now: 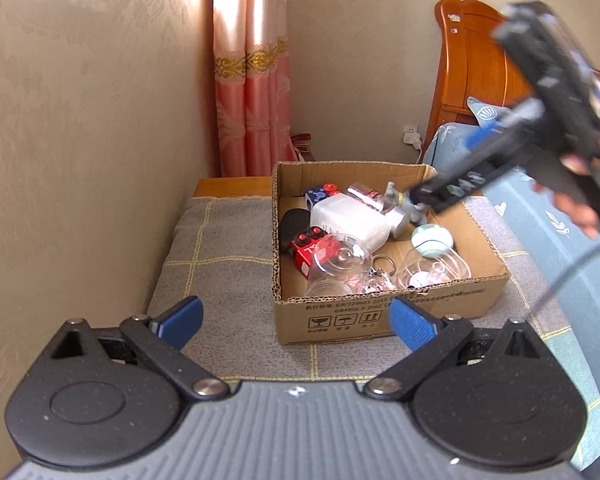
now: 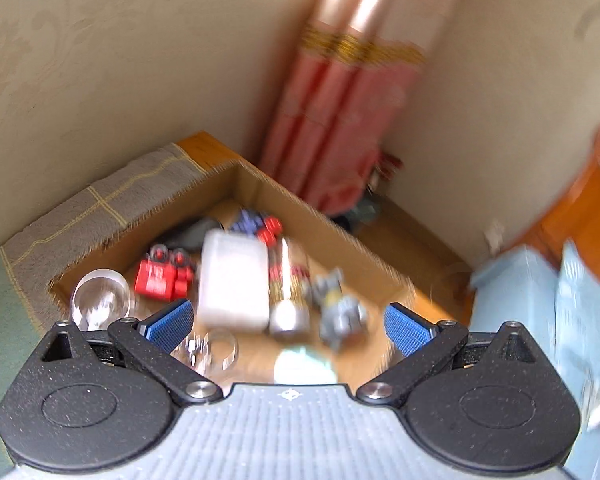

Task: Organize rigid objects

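Observation:
An open cardboard box (image 1: 440, 300) sits on a grey checked blanket (image 1: 220, 248). Inside lie a white plastic container (image 1: 350, 220), a red toy block (image 1: 310, 248), glass lids (image 1: 340, 268), a mint round object (image 1: 432, 240), a grey figure (image 1: 392, 196) and a silver cylinder (image 1: 400, 220). My left gripper (image 1: 296, 322) is open and empty, in front of the box. My right gripper (image 2: 288, 326) is open and empty, hovering over the box (image 2: 340, 224); the left wrist view shows it as a blurred dark tool (image 1: 480, 176) above the box's right side.
A beige wall (image 1: 80, 140) runs along the left. A pink curtain (image 1: 252, 100) hangs in the corner. A wooden headboard (image 1: 472, 72) and blue pillows (image 1: 452, 144) lie to the right, with blue patterned bedding (image 1: 560, 248).

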`<state>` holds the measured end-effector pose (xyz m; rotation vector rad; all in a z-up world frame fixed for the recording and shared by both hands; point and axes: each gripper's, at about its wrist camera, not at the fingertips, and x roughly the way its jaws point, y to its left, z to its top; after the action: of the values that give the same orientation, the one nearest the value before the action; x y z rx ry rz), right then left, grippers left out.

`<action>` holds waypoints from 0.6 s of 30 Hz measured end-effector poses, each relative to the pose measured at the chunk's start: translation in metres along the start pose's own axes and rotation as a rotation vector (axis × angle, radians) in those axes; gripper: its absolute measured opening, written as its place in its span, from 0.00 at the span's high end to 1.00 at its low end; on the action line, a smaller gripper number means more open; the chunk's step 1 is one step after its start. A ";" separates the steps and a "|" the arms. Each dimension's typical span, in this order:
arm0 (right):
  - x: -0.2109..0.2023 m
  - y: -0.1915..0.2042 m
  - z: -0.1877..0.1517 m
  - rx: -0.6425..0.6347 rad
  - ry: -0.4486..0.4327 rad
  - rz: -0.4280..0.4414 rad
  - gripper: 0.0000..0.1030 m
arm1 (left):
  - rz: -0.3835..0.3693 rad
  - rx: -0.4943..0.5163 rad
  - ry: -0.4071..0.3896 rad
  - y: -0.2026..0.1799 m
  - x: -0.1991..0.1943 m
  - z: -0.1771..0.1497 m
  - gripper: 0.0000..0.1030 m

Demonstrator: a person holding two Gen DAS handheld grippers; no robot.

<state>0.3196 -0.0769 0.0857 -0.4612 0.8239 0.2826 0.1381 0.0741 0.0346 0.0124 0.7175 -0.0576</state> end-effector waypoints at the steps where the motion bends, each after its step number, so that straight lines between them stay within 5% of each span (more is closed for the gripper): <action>1: -0.007 -0.002 -0.010 0.033 0.003 -0.012 0.00 | 0.006 0.002 0.002 -0.001 -0.001 0.000 0.03; 11: -0.051 0.016 -0.123 0.397 0.016 -0.043 0.00 | 0.061 -0.027 0.070 -0.010 0.008 -0.011 0.03; 18: -0.067 0.031 -0.157 0.619 -0.010 -0.017 0.00 | 0.065 0.004 0.098 -0.025 0.008 -0.028 0.03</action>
<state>0.1631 -0.1327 0.0347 0.1136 0.8491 0.0053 0.1245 0.0496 0.0088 0.0426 0.8148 0.0040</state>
